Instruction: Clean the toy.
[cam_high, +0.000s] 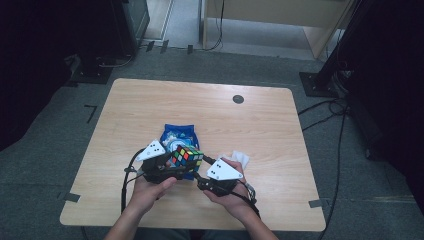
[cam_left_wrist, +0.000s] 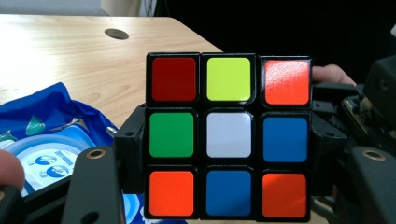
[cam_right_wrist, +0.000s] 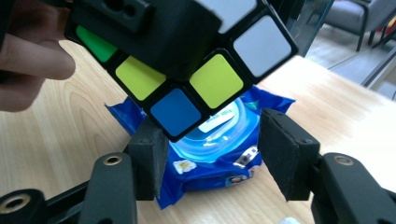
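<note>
A light wooden table (cam_high: 150, 100) carries a blue wipes packet (cam_high: 178, 136); a white tissue (cam_high: 240, 158) lies right of the packet

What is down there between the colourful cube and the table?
A blue wipes pack lies on the table right under the cube, which the left gripper holds above it. The right gripper view shows this best.
</note>
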